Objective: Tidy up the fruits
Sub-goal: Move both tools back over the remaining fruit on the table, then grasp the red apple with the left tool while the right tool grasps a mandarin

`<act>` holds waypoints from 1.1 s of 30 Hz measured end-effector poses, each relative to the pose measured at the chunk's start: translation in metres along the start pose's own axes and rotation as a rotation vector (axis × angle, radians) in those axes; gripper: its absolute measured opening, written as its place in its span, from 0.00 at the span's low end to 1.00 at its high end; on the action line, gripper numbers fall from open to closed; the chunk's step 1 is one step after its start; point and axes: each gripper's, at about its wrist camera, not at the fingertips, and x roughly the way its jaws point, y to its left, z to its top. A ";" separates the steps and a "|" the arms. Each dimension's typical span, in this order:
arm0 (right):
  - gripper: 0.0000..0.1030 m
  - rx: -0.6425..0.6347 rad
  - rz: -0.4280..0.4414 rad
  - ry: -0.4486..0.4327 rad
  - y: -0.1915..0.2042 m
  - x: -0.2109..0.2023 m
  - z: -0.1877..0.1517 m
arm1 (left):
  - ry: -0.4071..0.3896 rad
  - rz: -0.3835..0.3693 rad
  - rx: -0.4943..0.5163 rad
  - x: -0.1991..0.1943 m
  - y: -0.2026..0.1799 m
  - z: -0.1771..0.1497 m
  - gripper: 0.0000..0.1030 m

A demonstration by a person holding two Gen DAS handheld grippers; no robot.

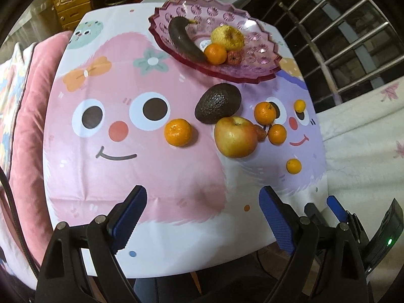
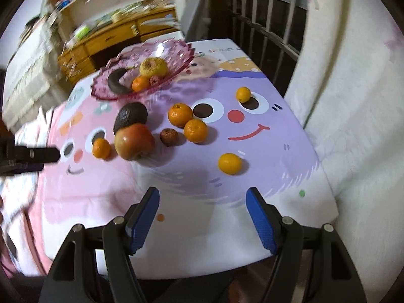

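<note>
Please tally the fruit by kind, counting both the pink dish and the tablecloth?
Round orange citrus fruits: 6
Red-yellow apple: 1
Dark green avocado: 1
Blackened banana: 1
Wrinkled yellow fruit: 1
Small shrivelled reddish fruits: 2
Total: 12

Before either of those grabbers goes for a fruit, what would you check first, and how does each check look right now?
1. Left gripper open, nothing between its jaws: ok.
2. Right gripper open and empty: ok.
3. Pink dish has free room: ok.
4. Apple clear of neighbours: not ok, the avocado and a small wrinkled fruit crowd it.
5. Lone orange free to grab: ok.
6. Fruit firmness: cannot tell.
</note>
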 end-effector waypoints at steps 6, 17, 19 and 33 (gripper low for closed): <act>0.69 -0.161 0.035 0.039 -0.012 0.021 0.006 | 0.022 0.041 -0.076 0.022 -0.017 0.008 0.87; 0.61 -0.402 0.149 0.068 -0.034 0.058 0.022 | 0.038 0.097 -0.217 0.069 -0.037 0.021 0.87; 0.59 -0.431 0.169 0.069 -0.038 0.064 0.025 | 0.035 0.107 -0.242 0.077 -0.039 0.024 0.87; 0.37 -0.559 0.309 0.110 -0.046 0.099 0.037 | 0.012 0.072 -0.326 0.116 -0.043 0.040 0.87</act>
